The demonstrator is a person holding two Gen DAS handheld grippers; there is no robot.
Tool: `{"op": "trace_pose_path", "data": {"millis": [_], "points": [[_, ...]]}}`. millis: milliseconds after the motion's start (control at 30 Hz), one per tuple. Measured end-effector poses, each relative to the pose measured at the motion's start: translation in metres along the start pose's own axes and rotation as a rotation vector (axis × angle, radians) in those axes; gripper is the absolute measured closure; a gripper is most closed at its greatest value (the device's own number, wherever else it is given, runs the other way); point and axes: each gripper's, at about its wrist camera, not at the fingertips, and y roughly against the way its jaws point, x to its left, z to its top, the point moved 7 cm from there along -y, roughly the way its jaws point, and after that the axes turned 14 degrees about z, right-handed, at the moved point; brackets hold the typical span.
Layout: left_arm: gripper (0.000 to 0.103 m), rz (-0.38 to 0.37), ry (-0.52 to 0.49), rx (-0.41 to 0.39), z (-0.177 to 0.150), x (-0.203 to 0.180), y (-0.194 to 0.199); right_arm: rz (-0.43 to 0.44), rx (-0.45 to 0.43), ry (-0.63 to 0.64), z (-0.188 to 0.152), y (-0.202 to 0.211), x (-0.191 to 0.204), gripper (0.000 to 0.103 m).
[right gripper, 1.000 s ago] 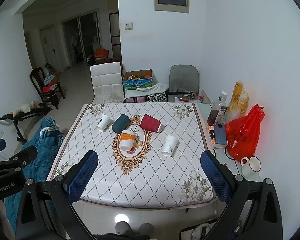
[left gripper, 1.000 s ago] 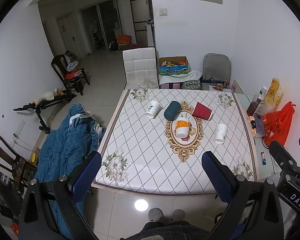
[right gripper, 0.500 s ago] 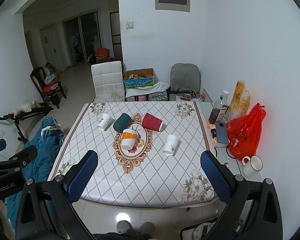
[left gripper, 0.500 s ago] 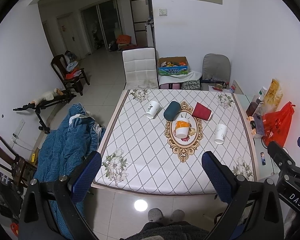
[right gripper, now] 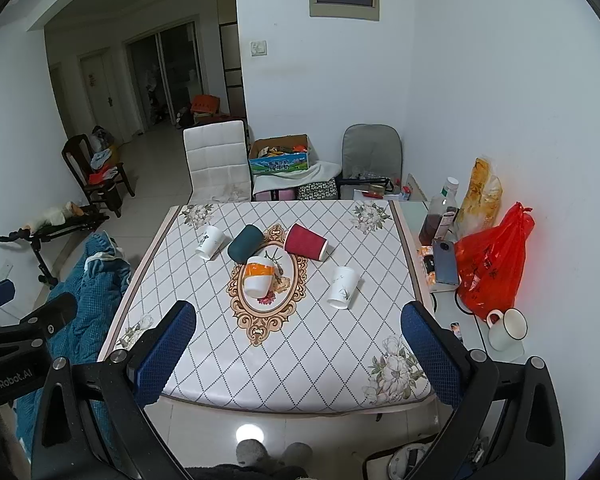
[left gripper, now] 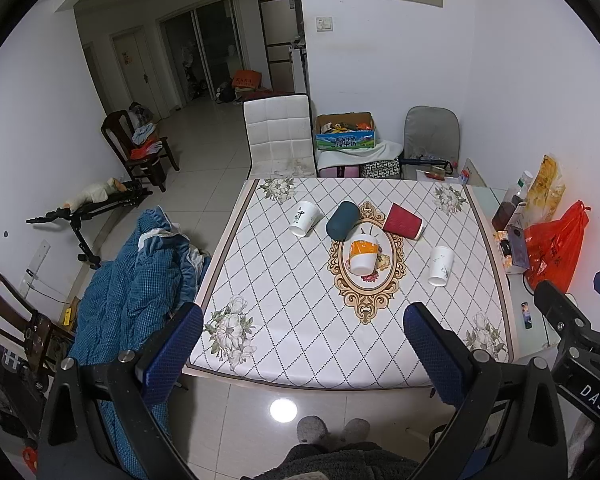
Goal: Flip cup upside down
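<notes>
Several cups lie on their sides on the patterned table [left gripper: 284, 292] [right gripper: 308, 356]: a white cup with black writing [left gripper: 303, 218] [right gripper: 209, 242], a dark teal cup [left gripper: 342, 220] [right gripper: 245, 243], a red cup [left gripper: 402, 221] [right gripper: 305, 241], an orange-banded white cup [left gripper: 363, 256] [right gripper: 257, 275] on the oval medallion, and a white cup with a plant print [left gripper: 440, 265] [right gripper: 343, 287]. My left gripper [left gripper: 302, 344] and right gripper [right gripper: 298, 340] are both open and empty, held above the table's near edge, well short of the cups.
A white chair [left gripper: 279, 136] and a grey chair [left gripper: 431, 140] stand behind the table. A blue blanket [left gripper: 140, 288] lies left of it. A side shelf on the right holds a red bag [right gripper: 492, 264], bottles, a phone and a white mug [right gripper: 506, 328].
Both views have shifted very slightly; the right wrist view has crept a little toward the table. The cups have not moved.
</notes>
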Motion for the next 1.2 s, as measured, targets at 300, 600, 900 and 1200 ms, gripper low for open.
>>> {"op": "trace_pose_path", "data": {"millis": [300,600,900,1200], "points": [[0.0,-0.002,-0.001,0.0,0.0,0.0,0.0,0.001,0.002,-0.001,-0.002,0.001,0.0,0.0],[0.0,-0.001,-0.001,-0.001,0.0,0.0,0.0,0.002,0.005,-0.002,0.0,0.0,-0.001,0.0],[0.0,0.0,0.0,0.001,0.0,-0.001,0.0,0.013,0.01,-0.009,-0.004,-0.004,-0.002,0.0],[0.0,0.005,-0.017,0.046,-0.003,-0.014,-0.017,0.021,0.053,-0.036,-0.009,-0.021,-0.012,0.0]]}}
